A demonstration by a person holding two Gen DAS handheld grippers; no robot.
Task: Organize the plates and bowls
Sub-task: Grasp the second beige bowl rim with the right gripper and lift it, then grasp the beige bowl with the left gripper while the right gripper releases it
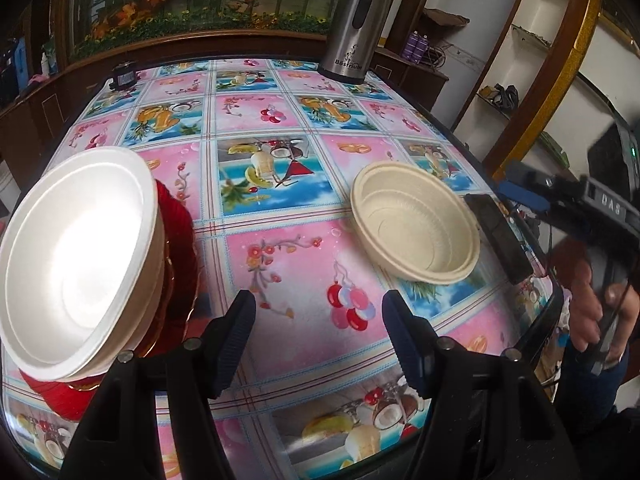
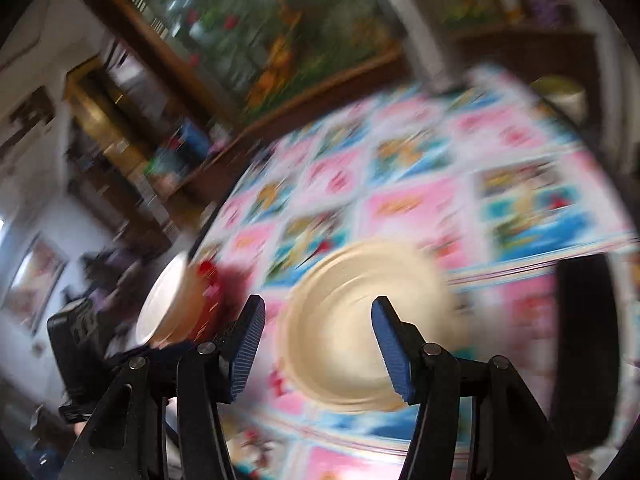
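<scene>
Table: a tablecloth (image 1: 280,264) of pink and blue printed squares covers the whole top; it is sharp in the left wrist view and smeared by motion blur in the right wrist view.
White bowls: a nested stack (image 1: 76,260) stands at about 9 o'clock in the left wrist view, tilted toward the camera by the lens, rims bright with glare.
Red plate: a red plate (image 1: 180,240) with a ribbed edge lies under and behind the white stack — touching it.
Beige bowls: a beige stack (image 1: 416,232) sits upright on the cloth at about 2 o'clock from the left gripper; how many bowls are nested I cannot tell.
Left gripper: the left gripper (image 1: 320,336) hangs over bare cloth between the two stacks, jaws apart, nothing between its pads.
Right gripper: the right gripper (image 2: 318,344) points at the beige stack, jaws spread, pads clear of the rim — the bowls show through the gap beyond the tips.
Hand: a hand (image 1: 600,312) at 3 o'clock grasps the right gripper's handle.
Phone: a dark phone (image 1: 500,240) lies just beside the beige stack, on its 3 o'clock side.
Kettle: a steel kettle (image 1: 352,28) stands at the far edge, at 12 o'clock.
</scene>
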